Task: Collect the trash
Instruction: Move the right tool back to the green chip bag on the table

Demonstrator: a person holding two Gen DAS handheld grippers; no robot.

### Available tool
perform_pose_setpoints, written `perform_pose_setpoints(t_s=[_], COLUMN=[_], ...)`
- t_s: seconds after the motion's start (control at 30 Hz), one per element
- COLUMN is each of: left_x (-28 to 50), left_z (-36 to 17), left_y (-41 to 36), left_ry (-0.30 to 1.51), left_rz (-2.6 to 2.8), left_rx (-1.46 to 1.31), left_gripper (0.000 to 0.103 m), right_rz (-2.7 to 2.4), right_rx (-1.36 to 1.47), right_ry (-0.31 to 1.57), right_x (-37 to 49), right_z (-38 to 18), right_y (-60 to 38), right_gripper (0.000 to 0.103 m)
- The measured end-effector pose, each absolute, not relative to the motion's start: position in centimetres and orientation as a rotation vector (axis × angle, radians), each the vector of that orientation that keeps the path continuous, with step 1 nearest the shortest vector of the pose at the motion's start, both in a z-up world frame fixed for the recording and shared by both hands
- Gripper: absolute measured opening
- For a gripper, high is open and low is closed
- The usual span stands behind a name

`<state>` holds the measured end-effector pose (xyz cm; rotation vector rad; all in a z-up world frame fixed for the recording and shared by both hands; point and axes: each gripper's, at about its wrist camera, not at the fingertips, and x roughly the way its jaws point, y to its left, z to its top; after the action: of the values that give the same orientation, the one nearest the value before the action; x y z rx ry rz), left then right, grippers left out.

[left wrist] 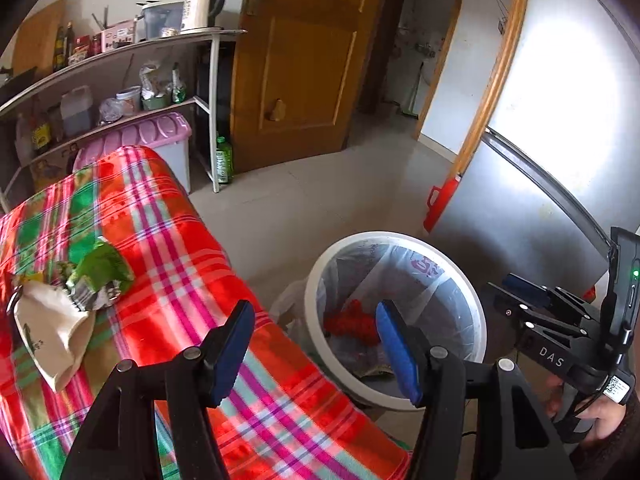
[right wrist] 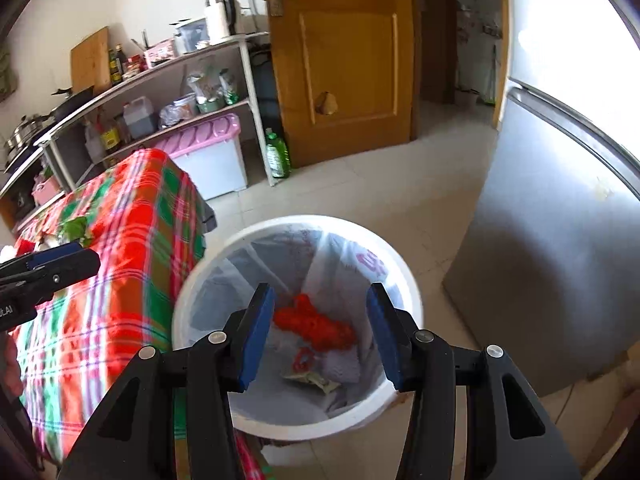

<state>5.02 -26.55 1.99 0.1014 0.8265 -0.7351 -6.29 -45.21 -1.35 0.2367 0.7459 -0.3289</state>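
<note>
Right gripper is nearest, jaws spread w/ nothing between, above the white trash bin. Inside the bin lies a red crumpled piece and a small greenish scrap, on the plastic liner. Left gripper is also spread and empty, over the edge of the plaid cloth. At approx. 9 o'clock from it, a green wrapper and a beige paper bag lie on the cloth, touching each other. Fridge stands at 3 o'clock of the bin.
</note>
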Motion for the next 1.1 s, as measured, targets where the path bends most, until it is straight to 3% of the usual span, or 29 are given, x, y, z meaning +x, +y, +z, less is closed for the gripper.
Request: perform_pose_setpoints(t_s=[0.47, 1.1], left_x=[6.0, 8.0], left_z=[3.5, 3.4], left_y=[-17.1, -1.5], left_ry=[0.776, 0.75], left_rz=[-0.556, -0.278], left_rx=[0.041, -0.109], left_gripper=[0.067, 0.07], right_rz=[-0.115, 0.193], right_rx=[0.198, 0.097], right_ry=[0.683, 0.736], right_x=[-2.5, 5.1], right_z=[1.2, 0.6], right_y=[-37.4, -25.2], right_gripper=[0.049, 0.052])
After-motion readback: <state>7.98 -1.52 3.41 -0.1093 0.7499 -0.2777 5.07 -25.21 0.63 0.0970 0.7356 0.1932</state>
